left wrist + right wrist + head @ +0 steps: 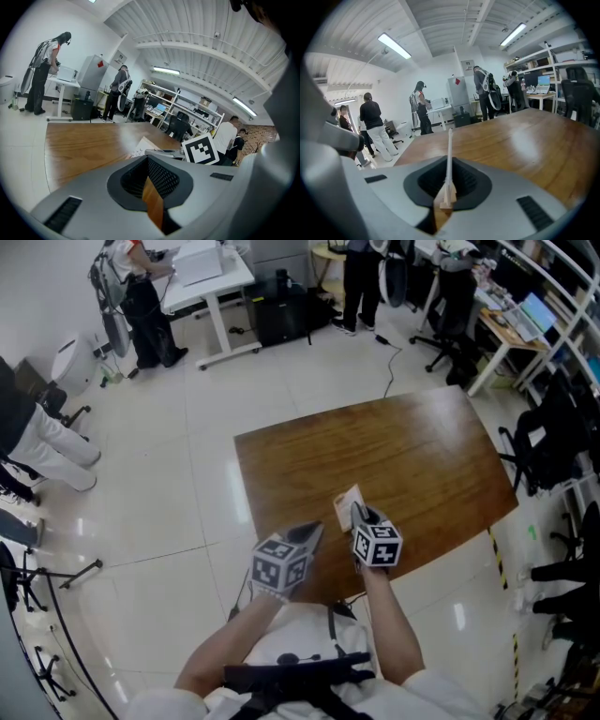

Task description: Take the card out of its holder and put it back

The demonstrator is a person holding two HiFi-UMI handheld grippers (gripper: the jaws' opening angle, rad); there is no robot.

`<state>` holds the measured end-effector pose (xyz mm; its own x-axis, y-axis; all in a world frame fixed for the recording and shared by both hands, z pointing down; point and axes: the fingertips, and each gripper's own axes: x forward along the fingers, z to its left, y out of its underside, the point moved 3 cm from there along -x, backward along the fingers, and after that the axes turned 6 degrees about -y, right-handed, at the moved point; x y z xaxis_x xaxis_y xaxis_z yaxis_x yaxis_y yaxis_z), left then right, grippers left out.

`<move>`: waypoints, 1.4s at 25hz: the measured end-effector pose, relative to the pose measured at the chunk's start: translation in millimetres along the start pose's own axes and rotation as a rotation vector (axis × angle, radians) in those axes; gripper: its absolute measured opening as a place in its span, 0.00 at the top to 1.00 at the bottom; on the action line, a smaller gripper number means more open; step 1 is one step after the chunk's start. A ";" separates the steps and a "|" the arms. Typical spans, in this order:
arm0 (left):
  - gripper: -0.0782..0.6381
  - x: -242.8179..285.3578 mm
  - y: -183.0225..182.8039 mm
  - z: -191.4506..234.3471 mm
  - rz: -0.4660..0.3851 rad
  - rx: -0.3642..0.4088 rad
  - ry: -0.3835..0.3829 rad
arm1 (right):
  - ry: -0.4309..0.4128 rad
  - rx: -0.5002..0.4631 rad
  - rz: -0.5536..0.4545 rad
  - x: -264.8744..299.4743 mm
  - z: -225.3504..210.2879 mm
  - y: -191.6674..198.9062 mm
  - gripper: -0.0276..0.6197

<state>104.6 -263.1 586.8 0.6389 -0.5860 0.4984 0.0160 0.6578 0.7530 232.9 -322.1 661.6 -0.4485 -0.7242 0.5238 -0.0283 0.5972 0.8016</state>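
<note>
Standing edge-on between the jaws of the right gripper: one thin, pale, flat card. It rises upright from the pads as a narrow white line, with a cream-coloured thickening at its foot where the pads meet it. Whether a sleeve or holder surrounds the card cannot be told from any view.

- Right gripper, state: jaws drawn together and clamped on the card's lower edge. In the head view it is at the near edge of the table, and the card slants up and away just ahead of its marker cube.
- Card, as seen from the left gripper view: a white face with faint print, tilted, and caught in the grey jaws of the right gripper. It lies ahead and slightly right of the left gripper, not between the left jaws.
- Left gripper, state: jaws a narrow slit apart and holding nothing, with only table wood showing through the gap. In the head view it sits just beside the right gripper, on its left, tip angled towards the card. Contact with the card cannot be made out.
- Support: glossy brown wooden table, its top bare around the card.
- Surroundings: white tiled floor, white desk, black office chairs, and several standing persons well apart from the table.
</note>
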 end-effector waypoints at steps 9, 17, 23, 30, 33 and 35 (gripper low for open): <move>0.91 -5.5 -0.3 -0.8 -0.004 -0.001 0.006 | 0.007 -0.031 -0.047 -14.0 5.0 -21.7 0.92; 0.91 -11.1 -3.6 -6.1 -0.008 0.011 0.015 | 0.025 -0.056 -0.111 -36.7 8.6 -49.0 0.92; 0.91 -21.3 -1.7 -8.3 -0.013 0.020 0.022 | 0.029 -0.044 -0.177 -59.6 14.5 -66.7 0.92; 0.91 -40.3 -4.4 -14.3 -0.032 0.028 0.029 | 0.033 -0.007 -0.246 -100.0 31.7 -81.4 0.92; 0.91 -52.1 -3.9 -12.1 -0.044 0.031 0.029 | 0.037 0.011 -0.281 -119.8 44.8 -83.5 0.92; 0.91 -59.0 -2.9 -11.9 -0.053 0.037 0.033 | 0.040 0.024 -0.306 -133.5 52.6 -83.1 0.92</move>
<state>76.0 -224.9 550.0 0.6629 -0.6032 0.4436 0.0224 0.6081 0.7935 248.1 -256.9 509.9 -0.3800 -0.8846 0.2704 -0.1779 0.3568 0.9171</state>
